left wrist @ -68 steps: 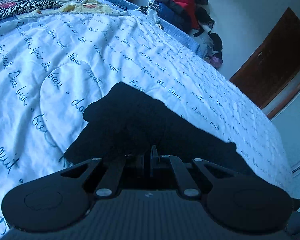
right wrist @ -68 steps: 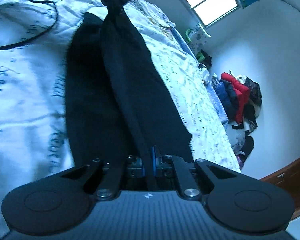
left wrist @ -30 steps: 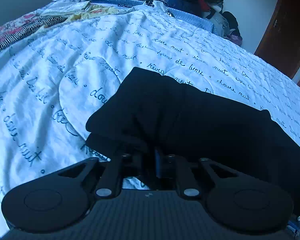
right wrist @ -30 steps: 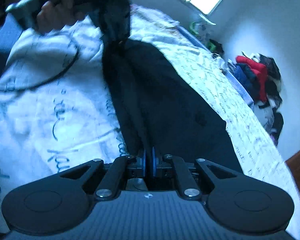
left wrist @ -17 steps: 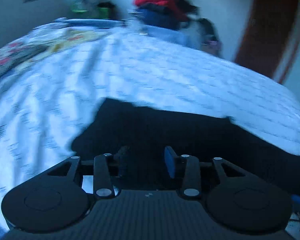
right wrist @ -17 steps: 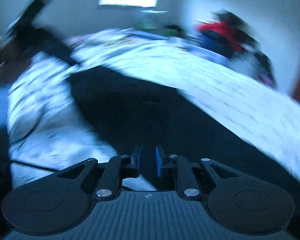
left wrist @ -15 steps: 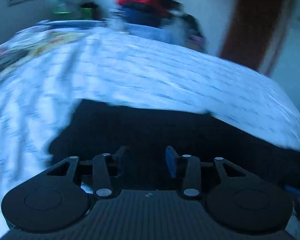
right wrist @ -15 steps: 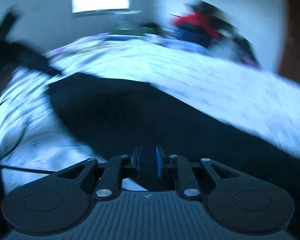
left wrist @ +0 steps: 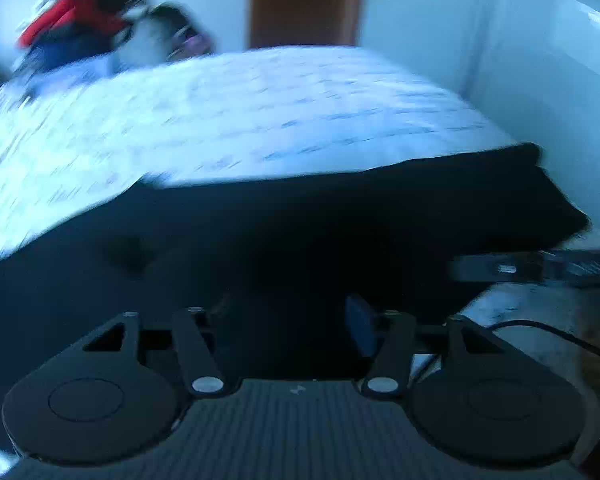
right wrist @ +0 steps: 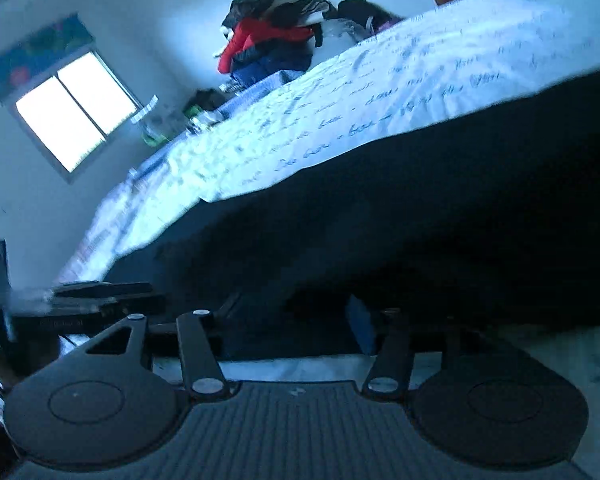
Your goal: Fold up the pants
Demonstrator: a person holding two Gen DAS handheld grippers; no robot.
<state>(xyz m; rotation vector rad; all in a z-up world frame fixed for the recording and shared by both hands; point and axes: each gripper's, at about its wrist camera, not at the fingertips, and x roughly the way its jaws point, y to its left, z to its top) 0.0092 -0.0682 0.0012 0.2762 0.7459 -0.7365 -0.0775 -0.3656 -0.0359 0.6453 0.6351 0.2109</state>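
Observation:
The black pants lie flat across the near part of the bed, a wide dark band in the left wrist view and also in the right wrist view. My left gripper is open and empty, low over the near edge of the pants. My right gripper is open and empty too, just at the pants' near edge. The right gripper shows at the right of the left wrist view, and the left gripper at the left of the right wrist view. Both views are motion-blurred.
A white quilt with handwritten script covers the bed. A pile of clothes with a red item sits beyond the far side. A brown door and a window are on the walls. A black cable lies near the right.
Both grippers let go of the pants and opened wide. The pants dropped flat on the quilt. Both grippers swung round, low at the pants' near edge.

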